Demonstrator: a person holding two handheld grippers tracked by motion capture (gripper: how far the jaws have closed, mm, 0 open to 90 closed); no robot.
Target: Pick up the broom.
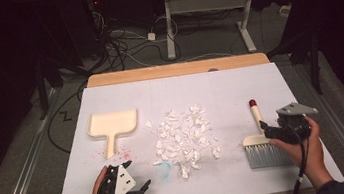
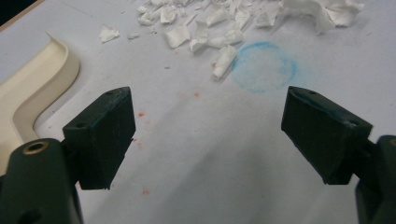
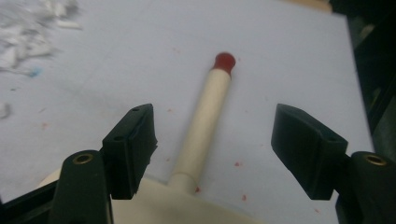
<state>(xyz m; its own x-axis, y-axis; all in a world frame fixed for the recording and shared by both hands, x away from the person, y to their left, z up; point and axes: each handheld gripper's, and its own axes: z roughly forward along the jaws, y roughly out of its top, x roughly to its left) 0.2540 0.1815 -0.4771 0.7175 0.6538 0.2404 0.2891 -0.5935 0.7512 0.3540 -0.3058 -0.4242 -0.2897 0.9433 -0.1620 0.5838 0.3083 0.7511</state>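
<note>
A pile of torn white paper scraps lies mid-table on the white mat. A cream dustpan lies flat to its left, and a cream hand brush with grey bristles and a red-tipped handle lies to its right. My right gripper sits low over the brush; in the right gripper view its jaws stand either side of the handle with gaps on both sides. My left gripper rests near the front edge, open with bare mat between its jaws. It faces the scraps and the dustpan.
A faint blue circle is drawn on the mat by the near scraps, and small red specks dot the mat. The wooden table edge shows at the back. Beyond it are cables on the floor and a desk frame.
</note>
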